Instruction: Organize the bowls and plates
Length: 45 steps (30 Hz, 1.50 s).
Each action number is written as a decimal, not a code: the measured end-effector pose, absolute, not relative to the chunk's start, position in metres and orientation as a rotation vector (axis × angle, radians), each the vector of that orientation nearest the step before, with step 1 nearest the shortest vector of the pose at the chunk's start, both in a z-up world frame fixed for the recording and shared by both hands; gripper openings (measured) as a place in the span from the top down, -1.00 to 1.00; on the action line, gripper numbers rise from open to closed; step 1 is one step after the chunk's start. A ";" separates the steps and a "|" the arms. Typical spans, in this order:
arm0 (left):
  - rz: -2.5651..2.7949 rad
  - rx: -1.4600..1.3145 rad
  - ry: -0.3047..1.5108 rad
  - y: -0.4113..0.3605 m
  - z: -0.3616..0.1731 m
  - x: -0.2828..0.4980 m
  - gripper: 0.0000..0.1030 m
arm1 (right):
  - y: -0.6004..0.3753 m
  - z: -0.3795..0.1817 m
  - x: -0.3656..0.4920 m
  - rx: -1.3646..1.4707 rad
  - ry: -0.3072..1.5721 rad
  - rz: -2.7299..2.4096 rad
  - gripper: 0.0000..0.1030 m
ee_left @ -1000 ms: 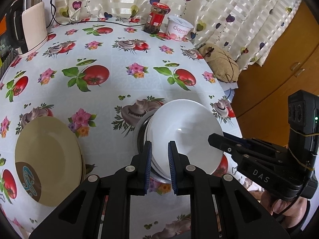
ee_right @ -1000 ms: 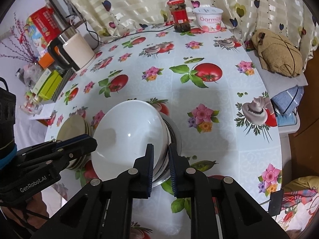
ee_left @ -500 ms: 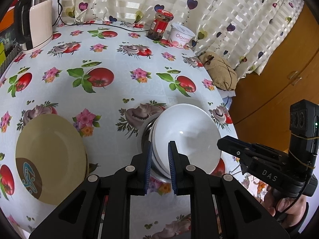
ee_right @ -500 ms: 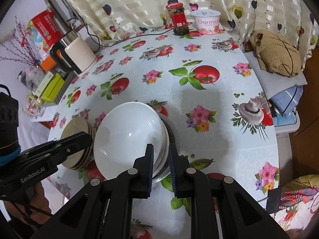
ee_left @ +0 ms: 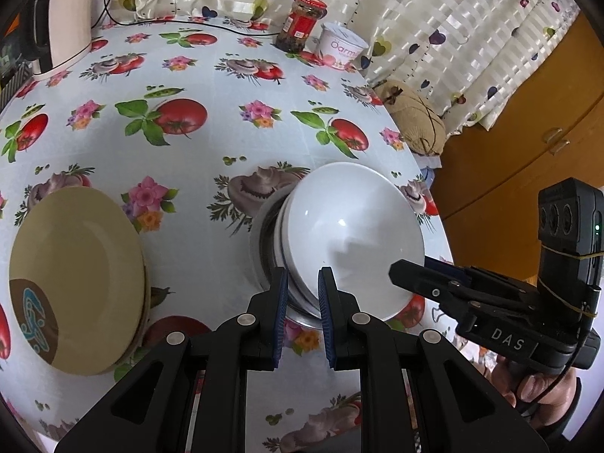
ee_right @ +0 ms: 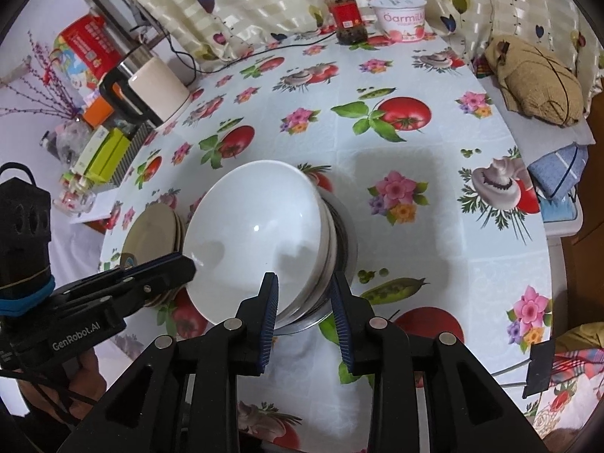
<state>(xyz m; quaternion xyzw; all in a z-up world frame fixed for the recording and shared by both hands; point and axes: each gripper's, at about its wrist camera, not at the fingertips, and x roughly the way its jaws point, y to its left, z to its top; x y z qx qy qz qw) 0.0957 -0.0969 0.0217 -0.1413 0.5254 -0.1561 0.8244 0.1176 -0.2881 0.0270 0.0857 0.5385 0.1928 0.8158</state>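
White bowl (ee_left: 351, 234) sits on top of a nested bowl stack, w/ a metal bowl (ee_right: 341, 241) at the bottom, near the front edge of the worktop (ee_left: 211, 87). Left tool (ee_left: 302, 302) is at the stack's near-left rim; pads look to straddle the top bowl's edge, but can't tell if they're clamping or just loose around it. Right tool (ee_right: 304, 304) on the opposite side is opening now, the stack's rims between its pads w/ gaps showing, so released. Prob the bowl was held from both sides to keep it level while seating, and the right is letting go since it's nested. Beige plates (ee_left: 75, 275) are stacked separately to the left, just beside the bowls, so like goes w/ like. Jar (ee_left: 300, 22), yogurt tub (ee_left: 341, 47) and kettle (ee_right: 154, 90) sit well apart at the back, out of the way.
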 end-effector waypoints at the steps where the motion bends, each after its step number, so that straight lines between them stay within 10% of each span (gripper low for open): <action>1: -0.329 -0.299 1.117 -0.097 0.021 0.096 0.66 | -0.287 0.026 0.118 0.182 1.150 0.413 0.46; 45: -0.275 -0.415 1.090 -0.050 -0.005 0.107 0.65 | -0.347 0.010 0.130 0.351 1.107 0.357 0.50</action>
